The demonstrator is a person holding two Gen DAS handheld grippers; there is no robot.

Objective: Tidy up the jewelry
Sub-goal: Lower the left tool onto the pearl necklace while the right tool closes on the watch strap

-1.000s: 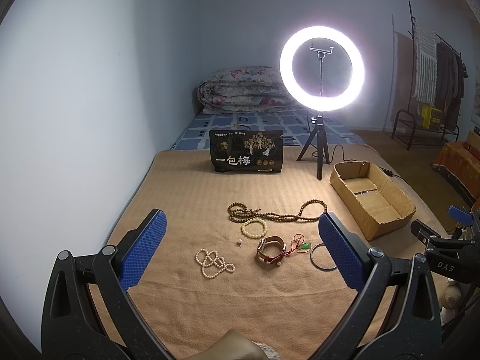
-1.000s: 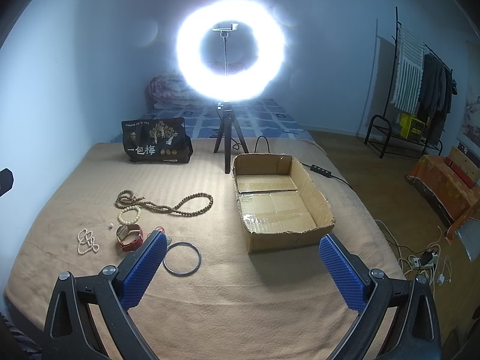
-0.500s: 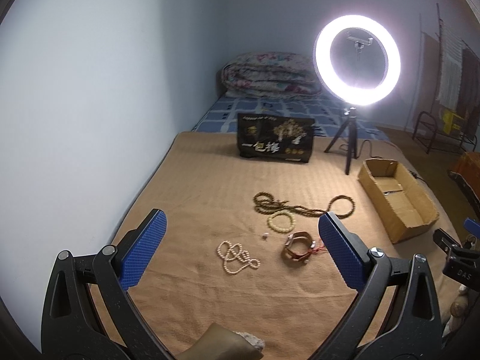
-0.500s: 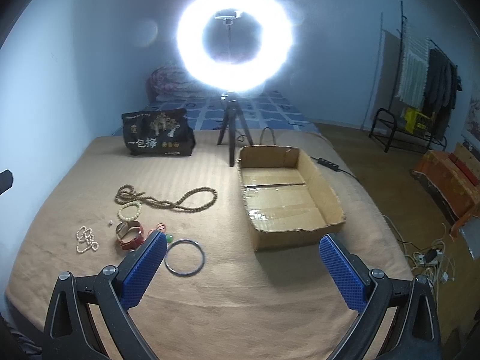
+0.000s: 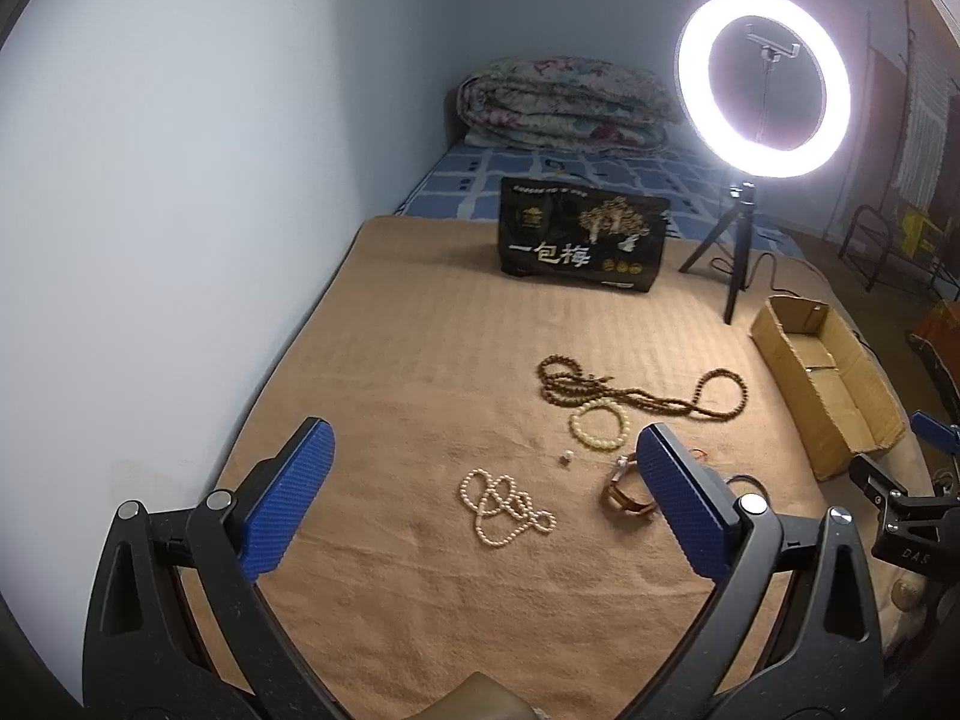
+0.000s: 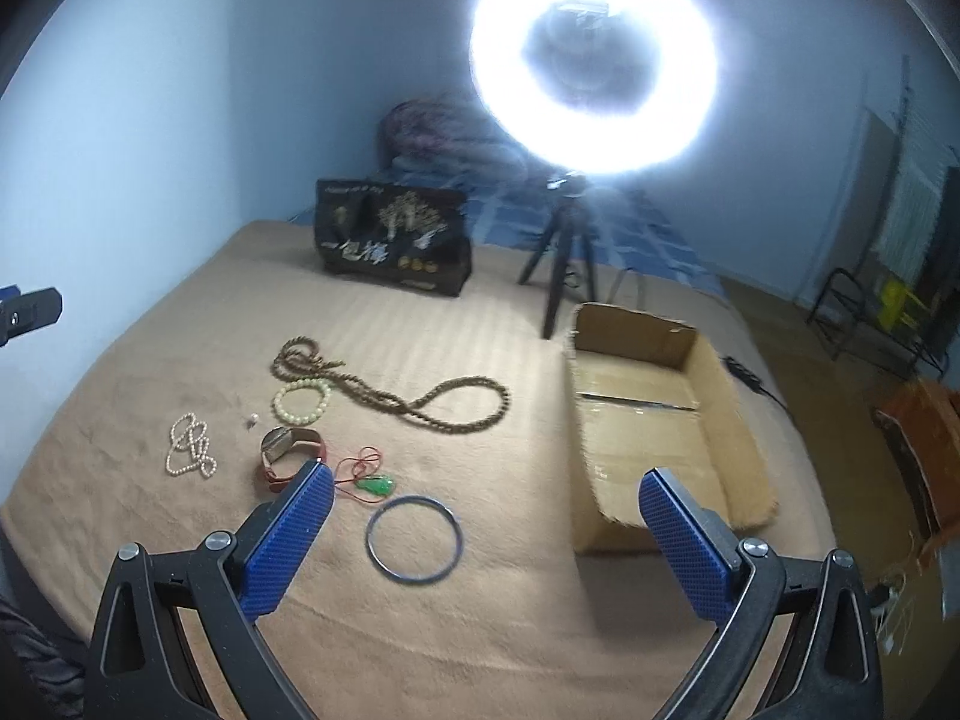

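Jewelry lies on a tan blanket (image 5: 420,372). A white pearl necklace (image 5: 503,506) lies between the fingers of my open, empty left gripper (image 5: 480,480). A cream bead bracelet (image 5: 600,425), a long brown bead strand (image 5: 636,390) and a red-strapped watch (image 5: 627,489) lie to its right. In the right wrist view a dark metal bangle (image 6: 414,540) lies just ahead of my open, empty right gripper (image 6: 486,516), beside a green pendant on red cord (image 6: 375,485). An open cardboard box (image 6: 654,420) stands at the right.
A black printed bag (image 5: 579,243) stands at the back of the blanket. A lit ring light on a tripod (image 5: 765,78) stands behind the box. A folded quilt (image 5: 564,105) lies against the far wall. A wall runs along the left side.
Both grippers have swung left and a little lower toward the blanket. The pearl necklace now sits between the left fingers, and the bangle is nearer the right gripper. Both stay open.
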